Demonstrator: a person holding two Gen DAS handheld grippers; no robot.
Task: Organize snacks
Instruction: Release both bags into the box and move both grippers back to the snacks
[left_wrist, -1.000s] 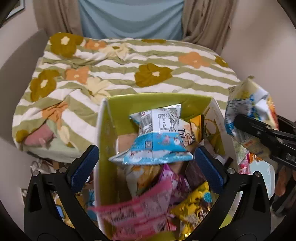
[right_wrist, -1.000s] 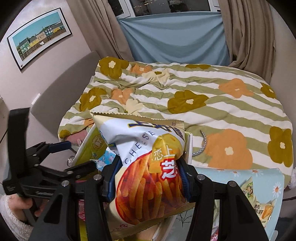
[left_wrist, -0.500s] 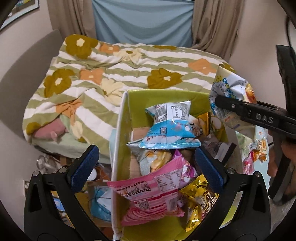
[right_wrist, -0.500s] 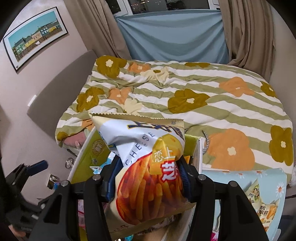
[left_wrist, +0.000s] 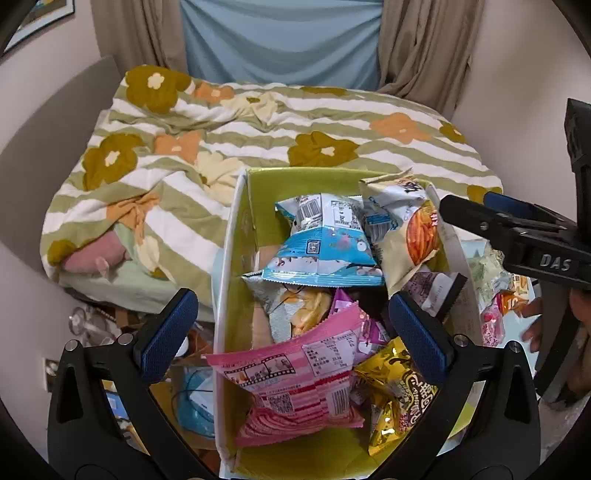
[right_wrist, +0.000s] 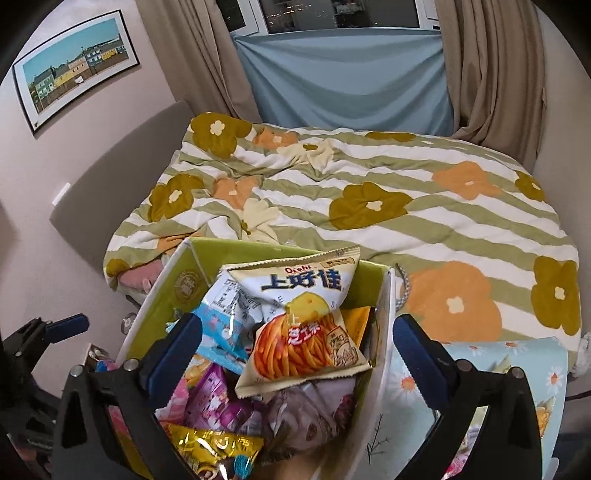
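My right tool (right_wrist: 297, 345) is opening, jaws wide, nothing pressed btwn the pads. Cheese-stick bag (right_wrist: 301, 321) lies loose on top of the snack pile in the green box (right_wrist: 382, 306), toward its far right corner, leaning on the blue-white packet (left_wrist: 323, 243). My left tool (left_wrist: 293, 328) hangs open over the box, empty, above the pink packet (left_wrist: 295, 384) & gold packet (left_wrist: 399, 391). Box sits at the foot of the bed (right_wrist: 369, 199).

Floral striped quilt (right_wrist: 369, 206) lying rumpled across the bed. Blue cloth (right_wrist: 343, 77) hanging between beige curtains (right_wrist: 491, 74). Framed townscape print (right_wrist: 75, 70) hanging on the left wall.
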